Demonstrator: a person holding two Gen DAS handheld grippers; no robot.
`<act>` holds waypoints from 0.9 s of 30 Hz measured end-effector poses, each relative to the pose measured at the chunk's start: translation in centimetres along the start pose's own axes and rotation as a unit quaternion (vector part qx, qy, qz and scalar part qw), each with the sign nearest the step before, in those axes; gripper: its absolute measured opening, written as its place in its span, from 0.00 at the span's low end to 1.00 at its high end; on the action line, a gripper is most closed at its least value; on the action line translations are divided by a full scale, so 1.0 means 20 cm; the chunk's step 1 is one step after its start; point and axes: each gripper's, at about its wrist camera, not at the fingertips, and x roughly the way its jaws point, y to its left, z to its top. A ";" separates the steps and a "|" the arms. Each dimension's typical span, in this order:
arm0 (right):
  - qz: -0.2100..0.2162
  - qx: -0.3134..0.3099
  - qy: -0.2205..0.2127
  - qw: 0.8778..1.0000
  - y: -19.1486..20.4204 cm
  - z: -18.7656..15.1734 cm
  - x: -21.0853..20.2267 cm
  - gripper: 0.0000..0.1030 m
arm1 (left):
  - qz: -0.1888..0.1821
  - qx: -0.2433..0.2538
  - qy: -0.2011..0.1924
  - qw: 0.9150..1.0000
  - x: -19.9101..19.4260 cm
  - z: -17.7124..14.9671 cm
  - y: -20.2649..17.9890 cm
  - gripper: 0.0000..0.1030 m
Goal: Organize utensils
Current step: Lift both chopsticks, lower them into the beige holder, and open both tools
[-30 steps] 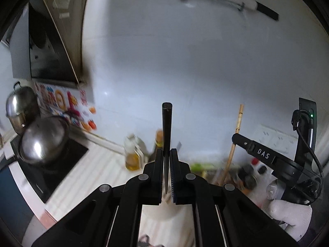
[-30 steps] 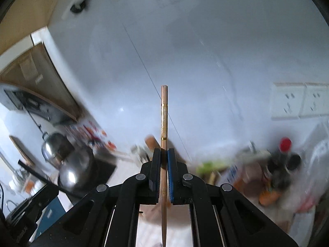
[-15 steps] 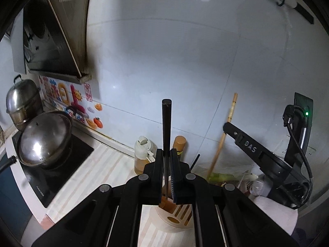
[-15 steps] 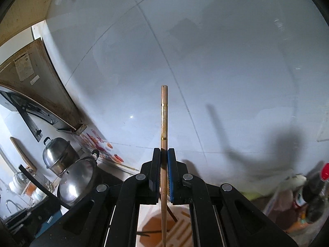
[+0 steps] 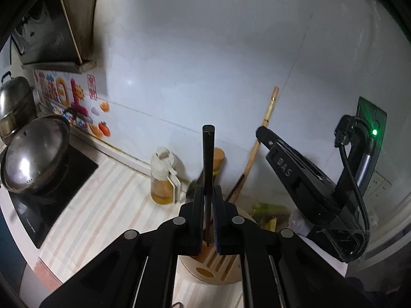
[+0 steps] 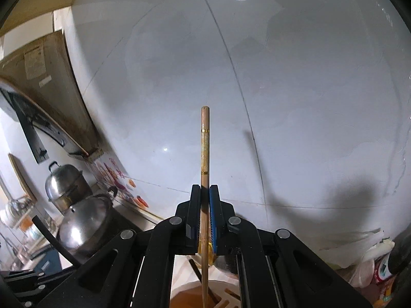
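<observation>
The step in hand looks like the drop-in: each gripper carries one chopstick above the round slotted utensil holder point(image 5: 205, 273) on the striped counter point(image 5: 102, 205), and the sticks are being lowered toward its openings.

At the left of the left wrist view, a lidded steel pot point(image 5: 36, 156) sits on the black cooktop point(image 5: 51, 197) at about nine o'clock. An oil bottle point(image 5: 163, 177) stands near the wall at about eleven o'clock from the holder. At centre, the left gripper point(image 5: 207, 220) is clamped tight on a black chopstick point(image 5: 208, 159), which stands upright with its lower end just over, or just entering, a slot at the holder's top; which of the two I cannot tell. At two o'clock the right gripper point(image 5: 264, 133) shows from outside, a wooden chopstick point(image 5: 268, 113) slanting through it.

In the right wrist view, the right gripper point(image 6: 204, 218) is closed hard on that wooden chopstick point(image 6: 204, 141), whose gold-banded upper end points to twelve o'clock. Its lower end reaches down toward the utensil holder point(image 6: 185, 292) at six o'clock, where another dark stick already rests in a slot.

The next move, as I judge it, calls for lining each tip over a free slot, easing down until the stick is seated, then releasing the jaws. A tip catching on a slot's edge could tilt the stick in the grip.
</observation>
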 end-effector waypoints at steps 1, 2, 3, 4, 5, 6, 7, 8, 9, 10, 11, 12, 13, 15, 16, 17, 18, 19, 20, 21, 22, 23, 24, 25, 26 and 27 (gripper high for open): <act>0.000 -0.005 0.001 1.000 -0.01 -0.01 0.00 0.06 | -0.002 0.000 0.006 1.000 0.01 -0.01 0.00 0.04; -0.002 -0.010 0.001 1.000 -0.01 -0.02 0.00 0.06 | -0.004 -0.001 0.014 1.000 0.03 -0.03 0.00 0.04; 0.001 -0.016 0.000 1.000 -0.01 -0.04 0.00 0.06 | -0.005 0.000 0.019 1.000 0.05 -0.04 0.00 0.04; 0.004 -0.022 0.005 1.000 0.00 -0.05 0.00 0.06 | -0.006 0.000 0.024 1.000 0.06 -0.04 0.00 0.04; 0.005 -0.026 0.008 1.000 0.00 -0.06 0.01 0.06 | -0.009 -0.003 0.029 1.000 0.07 -0.06 0.01 0.04; 0.009 -0.030 0.017 0.999 0.00 -0.06 0.02 0.06 | -0.014 -0.004 0.035 0.999 0.08 -0.06 0.01 0.04; 0.013 -0.034 0.037 0.999 0.00 -0.07 0.04 0.06 | -0.021 -0.007 0.042 0.999 0.08 -0.07 0.01 0.05; 0.015 -0.033 0.050 0.998 -0.01 -0.08 0.05 0.07 | -0.025 -0.012 0.047 0.999 0.08 -0.07 0.02 0.06; 0.020 -0.029 0.067 0.997 -0.02 -0.08 0.05 0.07 | -0.028 -0.019 0.054 0.998 0.07 -0.07 0.02 0.06; 0.024 -0.025 0.080 0.996 -0.04 -0.08 0.04 0.08 | -0.032 -0.025 0.057 0.998 0.05 -0.07 0.02 0.06; 0.027 -0.021 0.086 0.996 -0.06 -0.08 0.02 0.16 | -0.035 -0.029 0.053 0.998 0.01 -0.06 0.02 0.09; 0.031 -0.010 0.092 0.995 -0.09 -0.07 -0.02 0.23 | -0.033 -0.027 0.048 0.998 -0.02 -0.05 0.02 0.19; 0.032 -0.004 0.094 0.995 -0.10 -0.06 -0.04 0.41 | -0.023 -0.025 0.039 0.999 -0.07 -0.05 0.02 0.31; 0.029 0.012 0.090 0.995 -0.15 -0.04 -0.16 0.57 | -0.002 -0.030 0.017 0.999 -0.15 -0.04 0.02 0.99; 0.023 0.013 0.091 0.996 -0.16 -0.04 -0.19 0.59 | 0.003 -0.034 0.002 0.999 -0.20 -0.04 0.03 1.00; 0.017 0.018 0.092 0.995 -0.19 -0.04 -0.24 0.60 | 0.008 -0.038 -0.010 0.999 -0.25 -0.05 0.03 1.00; 0.012 0.025 0.091 0.995 -0.21 -0.04 -0.31 0.61 | 0.010 -0.042 -0.013 0.999 -0.27 -0.06 0.04 1.00; -0.003 0.028 0.094 0.995 -0.24 -0.05 -0.37 0.67 | 0.014 -0.044 -0.015 0.999 -0.29 -0.08 0.05 1.00; -0.008 0.034 0.093 0.995 -0.26 -0.06 -0.43 0.71 | 0.022 -0.043 -0.019 0.999 -0.32 -0.11 0.05 1.00; -0.015 0.039 0.094 0.995 -0.28 -0.08 -0.48 0.73 | 0.033 -0.037 -0.022 0.999 -0.33 -0.14 0.04 1.00; -0.026 0.041 0.098 0.994 -0.30 -0.11 -0.54 0.76 | 0.044 -0.032 -0.023 0.998 -0.34 -0.17 0.04 1.00; -0.029 0.044 0.097 0.994 -0.33 -0.13 -0.58 0.80 | 0.064 -0.028 -0.021 0.997 -0.34 -0.22 0.03 1.00; -0.041 0.047 0.099 0.993 -0.36 -0.18 -0.64 0.82 | 0.072 -0.028 -0.018 0.997 -0.33 -0.25 0.03 1.00; -0.055 0.050 0.104 0.992 -0.38 -0.23 -0.68 0.85 | 0.078 -0.026 -0.011 0.997 -0.31 -0.30 0.03 1.00; -0.059 0.058 0.109 0.991 -0.43 -0.28 -0.73 0.87 | 0.083 -0.023 0.001 0.996 -0.29 -0.36 0.03 1.00; -0.064 0.064 0.114 0.989 -0.45 -0.33 -0.75 0.89 | 0.085 -0.024 0.013 0.996 -0.27 -0.41 0.03 1.00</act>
